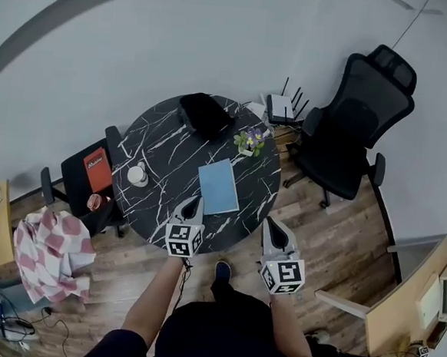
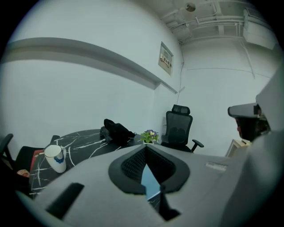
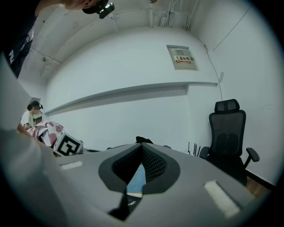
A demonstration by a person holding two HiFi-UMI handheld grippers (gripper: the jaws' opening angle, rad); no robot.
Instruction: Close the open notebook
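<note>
A blue notebook [image 1: 219, 186] lies flat on the round black marble table [image 1: 164, 150], showing one plain blue face with no pages in sight. My left gripper [image 1: 196, 202] hovers over the table's near edge, just left of the notebook's near corner, jaws together and empty. My right gripper [image 1: 269, 221] hangs off the table's near-right rim, also shut on nothing. In the left gripper view a strip of the notebook [image 2: 151, 181] shows below the closed left gripper [image 2: 145, 147]. The right gripper view shows the notebook [image 3: 135, 179] below the right gripper [image 3: 141, 145].
On the table stand a white mug [image 1: 137, 175], a black bag [image 1: 205, 115] and a small potted plant [image 1: 249, 141]. A black office chair [image 1: 359, 123] is at the right, another chair with a red book [image 1: 97, 168] at the left, near a checkered cloth [image 1: 48, 249].
</note>
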